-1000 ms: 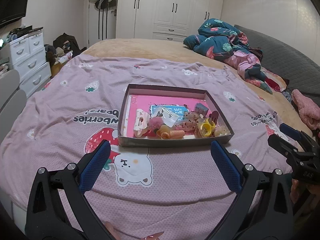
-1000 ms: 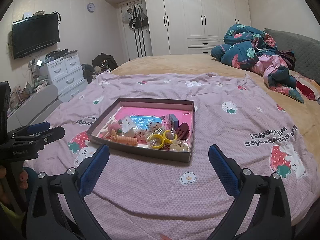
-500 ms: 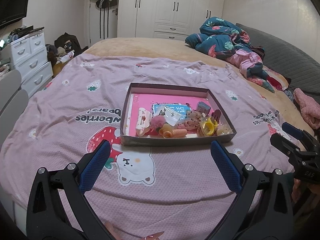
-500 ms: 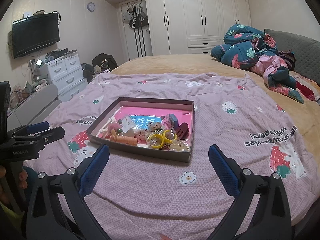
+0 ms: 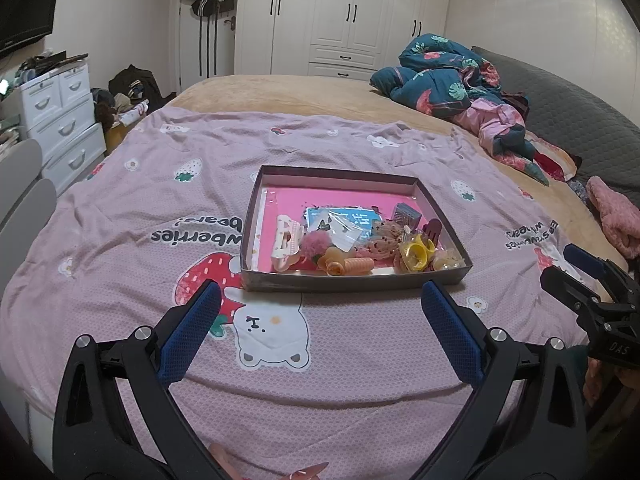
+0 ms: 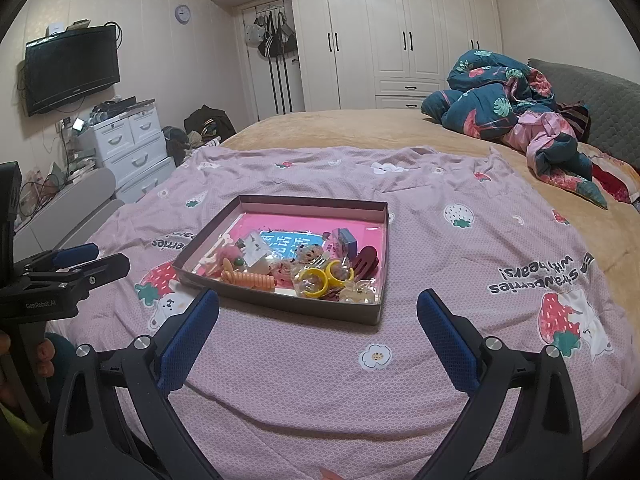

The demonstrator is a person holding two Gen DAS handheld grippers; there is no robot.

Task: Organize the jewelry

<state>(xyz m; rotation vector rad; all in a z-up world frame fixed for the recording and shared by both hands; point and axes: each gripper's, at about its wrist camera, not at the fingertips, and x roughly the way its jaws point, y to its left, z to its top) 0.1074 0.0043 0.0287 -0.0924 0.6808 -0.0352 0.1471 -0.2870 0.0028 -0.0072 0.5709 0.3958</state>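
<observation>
A shallow brown box (image 5: 348,282) with a pink floor sits on the pink strawberry bedspread; it also shows in the right wrist view (image 6: 280,307). Inside lie several hair accessories: a white claw clip (image 5: 285,240), a pink pompom (image 5: 314,243), an orange spiral tie (image 5: 358,266), yellow rings (image 5: 416,255), a dark red clip (image 6: 364,260). My left gripper (image 5: 320,296) is open and empty, just short of the box's near wall. My right gripper (image 6: 318,308) is open and empty, in front of the box's near right corner.
A crumpled teal and pink quilt (image 5: 460,80) lies at the far right of the bed. White drawers (image 5: 60,116) and clutter stand left of the bed. White wardrobes (image 6: 400,36) line the back wall. Each gripper shows at the other's view edge.
The left gripper has drifted slightly, so the box sits a little further right and lower in its view. The right gripper has barely moved. Both stay open.
</observation>
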